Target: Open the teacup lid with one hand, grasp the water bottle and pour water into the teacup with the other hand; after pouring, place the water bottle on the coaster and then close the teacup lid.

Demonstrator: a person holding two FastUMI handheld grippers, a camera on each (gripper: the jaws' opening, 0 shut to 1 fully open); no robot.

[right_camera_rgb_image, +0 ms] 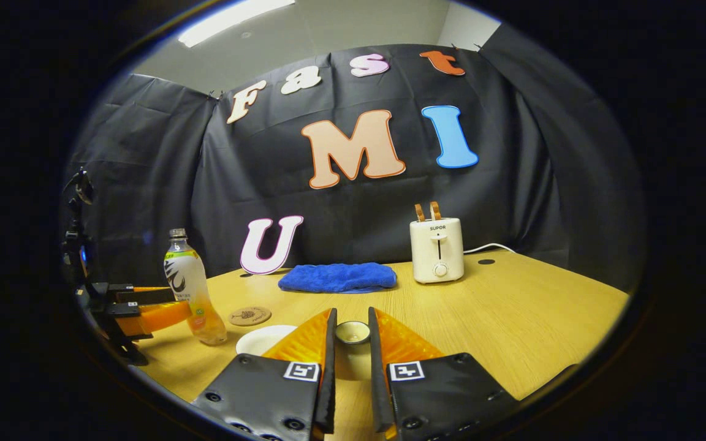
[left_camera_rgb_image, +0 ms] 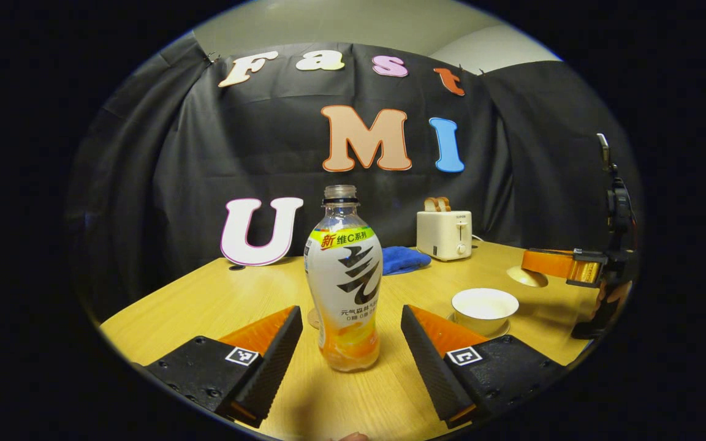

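Note:
An uncapped water bottle (left_camera_rgb_image: 344,288) with orange liquid at its bottom stands upright on the wooden table (left_camera_rgb_image: 218,300). My left gripper (left_camera_rgb_image: 350,312) is open, one finger on each side of the bottle, not touching it. The white teacup (left_camera_rgb_image: 485,308) sits uncovered on its saucer to the right. My right gripper (right_camera_rgb_image: 352,315) is shut on the knob of the teacup lid (right_camera_rgb_image: 353,332), held above the table. In the left gripper view the lid (left_camera_rgb_image: 526,277) hangs beyond the cup. A round cork coaster (right_camera_rgb_image: 250,316) lies behind the cup (right_camera_rgb_image: 261,339), near the bottle (right_camera_rgb_image: 190,294).
A white toaster (right_camera_rgb_image: 437,250) with two bread slices stands at the back, with a folded blue cloth (right_camera_rgb_image: 337,277) to its left. A hand holds the right gripper's handle (left_camera_rgb_image: 601,306) near the table's right edge. Bare tabletop spreads to the right in the right gripper view.

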